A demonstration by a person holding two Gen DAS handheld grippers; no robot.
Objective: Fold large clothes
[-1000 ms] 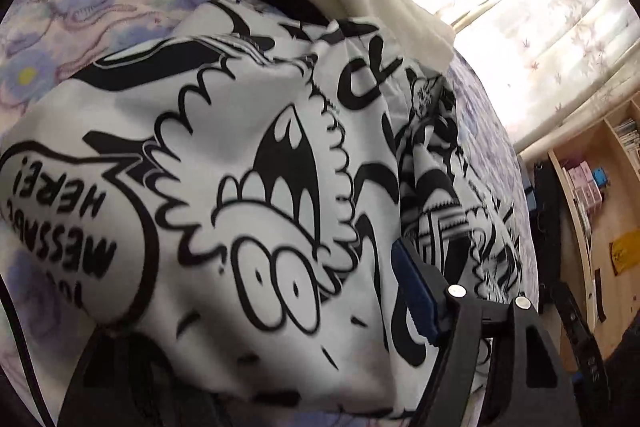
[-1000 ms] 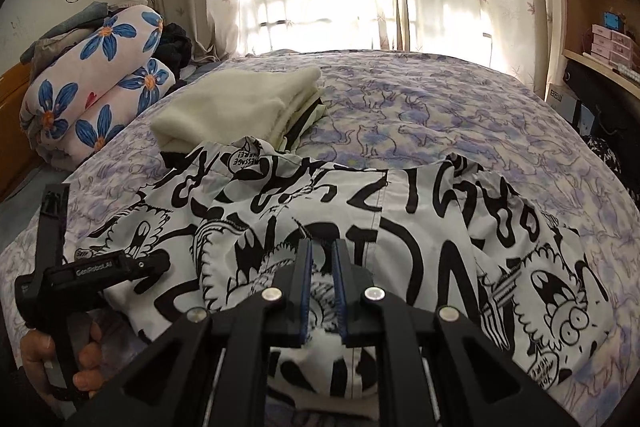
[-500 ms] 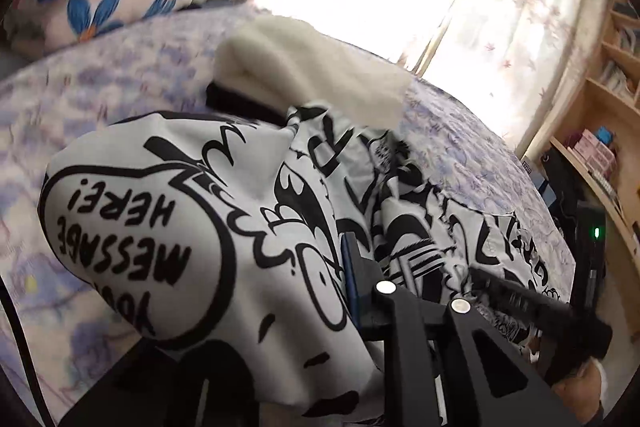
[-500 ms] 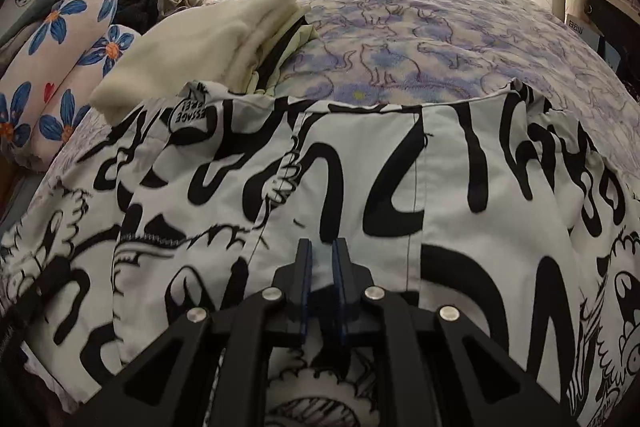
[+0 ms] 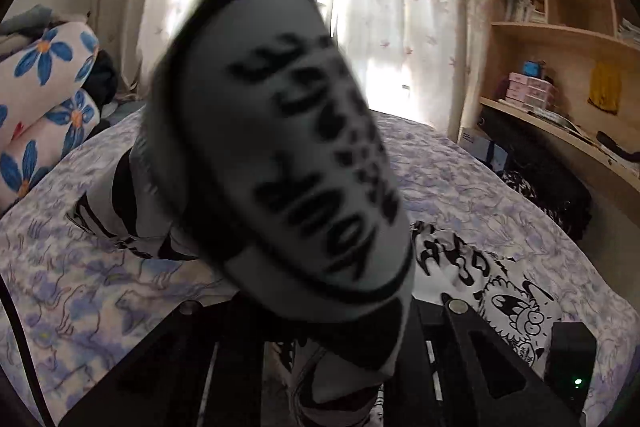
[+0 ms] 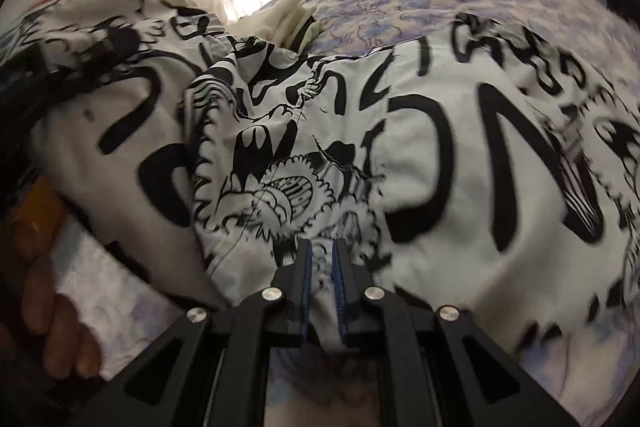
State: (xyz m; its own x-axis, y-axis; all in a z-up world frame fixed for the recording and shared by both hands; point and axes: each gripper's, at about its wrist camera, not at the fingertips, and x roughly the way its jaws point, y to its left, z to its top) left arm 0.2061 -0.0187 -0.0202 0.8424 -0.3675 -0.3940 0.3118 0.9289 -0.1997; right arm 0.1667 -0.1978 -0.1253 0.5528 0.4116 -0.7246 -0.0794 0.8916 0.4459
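A white garment with black cartoon print (image 6: 420, 155) lies spread on the lilac bed cover (image 5: 100, 287). My left gripper (image 5: 324, 307) has a part of it raised off the bed. The blurred speech-bubble print (image 5: 288, 155) hangs right before the lens and hides the fingertips, so the grip shows only by the lifted cloth. My right gripper (image 6: 321, 267) points down at the near edge of the garment, its blue pads (image 6: 304, 283) shut on a fold of it. A person's hand (image 6: 60, 327) shows at the lower left of the right wrist view.
A folded cream stack (image 6: 288, 17) lies beyond the garment near the curtained window (image 5: 400, 27). Flowered pillows (image 5: 44, 87) are piled at the left. Wooden shelves and a desk (image 5: 560, 99) stand right of the bed. A black unit with a green light (image 5: 570, 359) sits low right.
My left gripper closed on the garment's edge, rolled and rose, lifting the speech-bubble part off the bed. My right gripper tipped down closer to the cloth, still shut on it.
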